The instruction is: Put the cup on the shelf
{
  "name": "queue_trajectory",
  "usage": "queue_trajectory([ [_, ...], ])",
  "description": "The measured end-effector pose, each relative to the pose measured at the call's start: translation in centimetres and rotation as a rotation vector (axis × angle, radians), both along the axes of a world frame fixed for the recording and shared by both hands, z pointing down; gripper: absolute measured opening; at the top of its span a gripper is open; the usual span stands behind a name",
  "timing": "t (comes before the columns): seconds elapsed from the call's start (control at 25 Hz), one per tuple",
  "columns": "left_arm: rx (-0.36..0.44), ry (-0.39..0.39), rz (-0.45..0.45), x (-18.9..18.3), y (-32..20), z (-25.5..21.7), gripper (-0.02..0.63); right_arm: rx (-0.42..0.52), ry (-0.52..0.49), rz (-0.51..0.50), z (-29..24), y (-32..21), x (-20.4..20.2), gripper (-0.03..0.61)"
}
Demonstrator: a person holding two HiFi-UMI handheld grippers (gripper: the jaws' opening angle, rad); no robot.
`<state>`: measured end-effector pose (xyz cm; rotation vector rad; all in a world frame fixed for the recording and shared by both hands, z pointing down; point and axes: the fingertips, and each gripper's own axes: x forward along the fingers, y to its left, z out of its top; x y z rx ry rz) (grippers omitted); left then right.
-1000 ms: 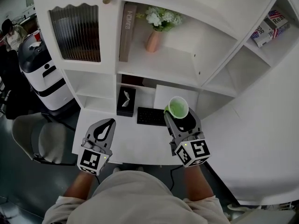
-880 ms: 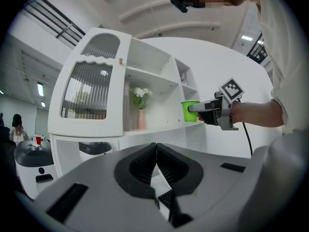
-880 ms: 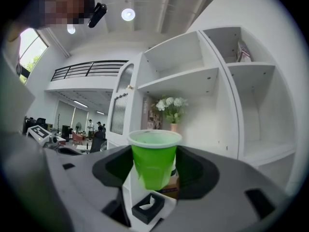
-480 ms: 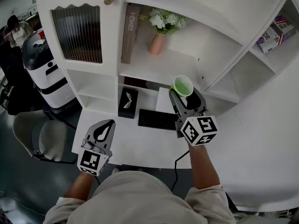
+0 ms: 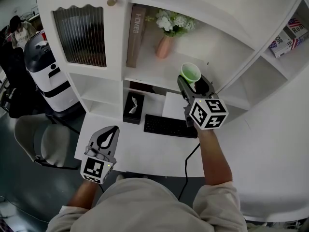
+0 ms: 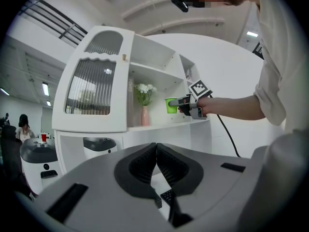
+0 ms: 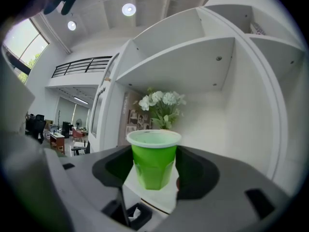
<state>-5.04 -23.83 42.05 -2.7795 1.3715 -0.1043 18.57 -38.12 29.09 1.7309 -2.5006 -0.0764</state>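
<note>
A green cup (image 5: 190, 73) stands upright between the jaws of my right gripper (image 5: 193, 83), which is shut on it and holds it in the air just over the front of the white shelf (image 5: 159, 69). The right gripper view has the cup (image 7: 153, 158) dead centre, with the shelf's flower vase behind it. Seen from the left gripper view, the cup (image 6: 171, 105) hangs level with the shelf opening. My left gripper (image 5: 105, 138) rests low over the desk's left part, shut with nothing in it; its jaws meet in the left gripper view (image 6: 156, 159).
On the shelf stand a pink vase with white flowers (image 5: 164, 45) and a tall book (image 5: 135, 35). Below, the desk (image 5: 130, 149) carries a black keyboard (image 5: 170, 126) and a black tissue box (image 5: 133, 107). A side shelf holds small boxes (image 5: 288, 34). A white machine (image 5: 48, 74) stands at the left.
My right gripper has carried the cup up and away from the desk to the level of the shelf front. The left gripper has stayed where it was.
</note>
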Motion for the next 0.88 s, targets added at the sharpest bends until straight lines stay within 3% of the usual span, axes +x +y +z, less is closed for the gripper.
queue_trajectory([
  [0.4,-0.01,0.006,-0.027,-0.6,-0.4,0.2,0.002,-0.062,0.004,0.01,1.4,-5.8,-0.8,0.281],
  [0.88,-0.02,0.014,-0.051,-1.5,-1.0,0.8,0.002,-0.123,0.02,0.028,3.8,-8.8,-1.0,0.281],
])
